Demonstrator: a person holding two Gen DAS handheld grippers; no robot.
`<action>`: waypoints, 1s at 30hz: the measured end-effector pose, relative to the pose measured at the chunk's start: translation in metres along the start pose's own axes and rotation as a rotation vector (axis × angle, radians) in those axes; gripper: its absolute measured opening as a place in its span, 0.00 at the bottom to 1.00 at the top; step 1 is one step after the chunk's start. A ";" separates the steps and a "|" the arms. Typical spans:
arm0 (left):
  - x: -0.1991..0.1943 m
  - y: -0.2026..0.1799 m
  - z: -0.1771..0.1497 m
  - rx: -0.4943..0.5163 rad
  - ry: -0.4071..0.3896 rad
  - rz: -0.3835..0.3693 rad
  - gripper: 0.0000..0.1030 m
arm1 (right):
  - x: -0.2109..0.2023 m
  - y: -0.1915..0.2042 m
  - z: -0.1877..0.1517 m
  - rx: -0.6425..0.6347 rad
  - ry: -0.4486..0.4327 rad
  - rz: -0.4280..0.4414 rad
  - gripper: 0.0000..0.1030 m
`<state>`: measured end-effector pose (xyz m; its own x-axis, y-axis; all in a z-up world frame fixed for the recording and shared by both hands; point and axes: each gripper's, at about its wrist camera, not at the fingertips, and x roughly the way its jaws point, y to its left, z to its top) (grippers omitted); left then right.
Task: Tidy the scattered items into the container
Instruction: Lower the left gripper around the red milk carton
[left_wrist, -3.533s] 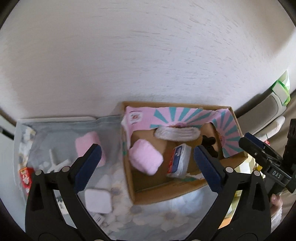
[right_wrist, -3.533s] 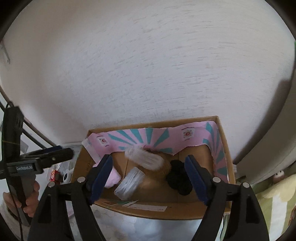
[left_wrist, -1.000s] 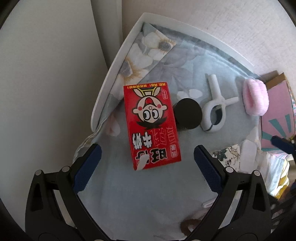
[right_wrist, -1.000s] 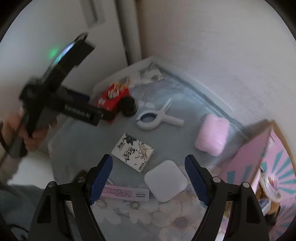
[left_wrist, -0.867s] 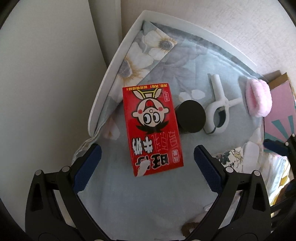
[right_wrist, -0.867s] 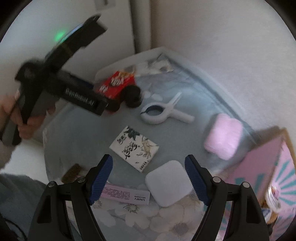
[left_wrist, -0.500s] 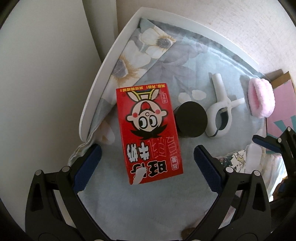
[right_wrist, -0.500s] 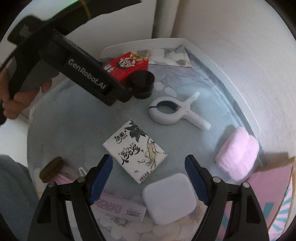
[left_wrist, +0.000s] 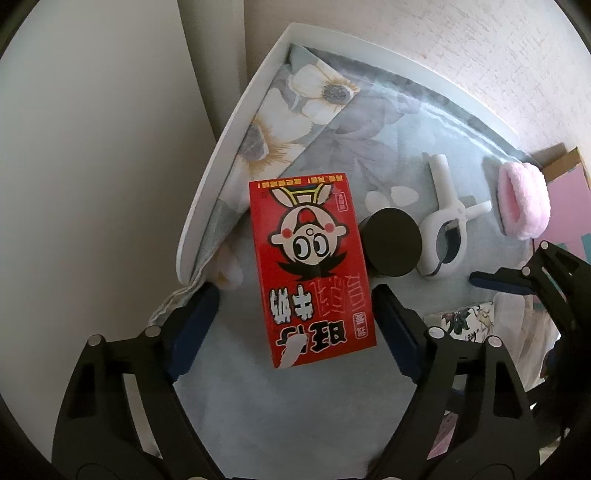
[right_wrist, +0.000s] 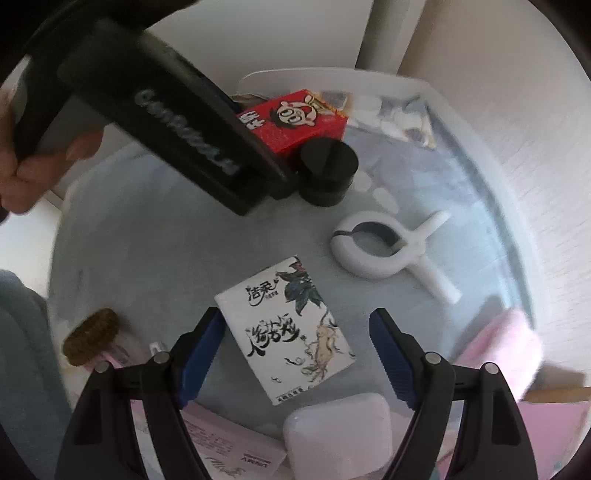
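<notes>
A red carton with a cartoon face (left_wrist: 310, 266) lies flat on the floral cloth. My left gripper (left_wrist: 295, 291) points down over it with the carton's near end between the fingers. The jaws are closing; a gap still shows on the left side, so no grip. A white tissue pack with ink drawings (right_wrist: 288, 332) lies between the fingers of my right gripper (right_wrist: 291, 319), which stands open just above it. The cardboard container (left_wrist: 565, 158) with pink lining peeks in at the right edge.
A black round jar (left_wrist: 391, 245) stands right against the carton, with a white clip (left_wrist: 443, 229) and a pink fluffy pad (left_wrist: 521, 206) further right. A white square case (right_wrist: 340, 432), a pink flat box (right_wrist: 229, 443) and a brown round thing (right_wrist: 90, 332) lie near the right gripper.
The left fingers have drawn in towards the red carton. The right gripper has sunk and rolled, and the tissue pack now sits between its fingers.
</notes>
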<state>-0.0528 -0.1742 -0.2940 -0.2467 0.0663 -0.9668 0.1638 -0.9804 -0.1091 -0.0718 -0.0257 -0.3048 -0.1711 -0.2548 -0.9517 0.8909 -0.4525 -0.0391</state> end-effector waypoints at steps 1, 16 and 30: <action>0.000 -0.001 0.000 -0.001 0.000 0.001 0.77 | 0.001 -0.004 0.000 0.018 0.005 0.025 0.75; -0.004 -0.009 -0.010 0.003 -0.020 0.061 0.73 | 0.007 -0.005 0.009 0.010 0.057 0.040 0.99; -0.005 -0.008 -0.004 -0.074 0.020 0.004 0.82 | -0.024 -0.008 0.034 0.037 0.054 0.031 0.95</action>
<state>-0.0488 -0.1662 -0.2889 -0.2270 0.0670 -0.9716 0.2355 -0.9642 -0.1215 -0.0893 -0.0454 -0.2711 -0.1201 -0.2233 -0.9673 0.8792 -0.4765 0.0009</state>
